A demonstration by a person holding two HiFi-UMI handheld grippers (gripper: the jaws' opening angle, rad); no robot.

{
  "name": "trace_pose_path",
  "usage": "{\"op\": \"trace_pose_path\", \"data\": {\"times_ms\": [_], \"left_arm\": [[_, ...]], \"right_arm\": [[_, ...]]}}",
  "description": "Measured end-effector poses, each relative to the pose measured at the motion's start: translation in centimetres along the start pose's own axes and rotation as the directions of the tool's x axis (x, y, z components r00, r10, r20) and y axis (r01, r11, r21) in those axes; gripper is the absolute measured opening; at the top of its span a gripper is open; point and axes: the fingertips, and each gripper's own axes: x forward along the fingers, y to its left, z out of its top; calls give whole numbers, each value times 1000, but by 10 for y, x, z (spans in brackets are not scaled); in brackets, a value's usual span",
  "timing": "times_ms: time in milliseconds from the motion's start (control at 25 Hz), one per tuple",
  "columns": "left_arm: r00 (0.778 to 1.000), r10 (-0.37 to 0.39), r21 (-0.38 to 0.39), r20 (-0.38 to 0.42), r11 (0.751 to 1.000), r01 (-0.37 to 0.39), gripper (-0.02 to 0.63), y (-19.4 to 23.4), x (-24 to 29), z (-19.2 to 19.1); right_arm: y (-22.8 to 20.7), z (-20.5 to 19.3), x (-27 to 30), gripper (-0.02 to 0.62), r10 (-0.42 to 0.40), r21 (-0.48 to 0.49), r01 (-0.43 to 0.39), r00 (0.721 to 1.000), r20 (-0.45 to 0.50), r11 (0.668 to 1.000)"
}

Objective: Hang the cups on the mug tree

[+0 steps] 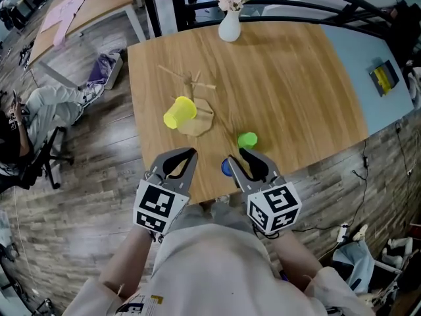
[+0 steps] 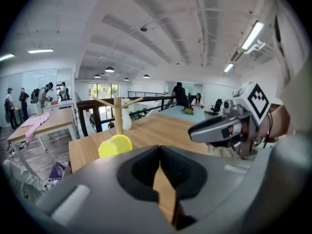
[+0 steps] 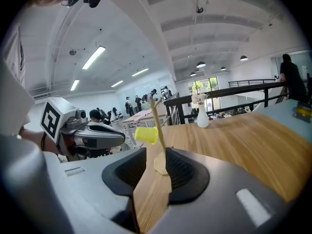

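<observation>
Status: one cup of three is hung.

- Yellow cup [image 1: 179, 112] hangs on a low peg of the mug tree [image 1: 200, 124], mouth pointing away from the stem. It sits ahead of both grippers, closer to the left one's line.
- Right gripper [image 3: 156, 152]: jaws part-way apart with nothing between them, only bare table [image 1: 289, 78] showing through the gap. It's low over the near table edge and aimed at the tree base. My read is that it's opened up to take the next cup.
- Green cup [image 1: 247, 139] sits on the table just ahead of the right gripper's tips, so it's the easy next pick. I can't tell whether it's upright or tipped.
- Blue cup [image 1: 226, 168] (looks like a cup, mostly hidden) is right beside the right gripper's left jaw, between the two grippers. It's close enough to get knocked on the approach to green.
- Left gripper [image 2: 159, 149]: clenched on nothing, parked level with the right one at the table edge. It looks idle, probably kept out of the right side's path. It could steady the tree base if a peg load tips it.
- Free pegs are higher up the stem and angled upward, so a handle has to drop over a peg tip.
- White vase [image 1: 229, 18] is far beyond the tree and doesn't matter here.
</observation>
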Motion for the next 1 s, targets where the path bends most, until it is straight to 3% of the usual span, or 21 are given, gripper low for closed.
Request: {"op": "trace_pose_path", "data": {"times_ms": [360,1000], "left_arm": [[1000,-19,-13,-24,1000,18,3,-4,17,-28],[988,-85,-19,-132,996,83,3,-14,62,-117]], "right_arm": [[-12,-50,17,181,-44,-40,41,995,-89,998],[-41,-148,50,222,-102,-31,97,974,-205,995]]}}
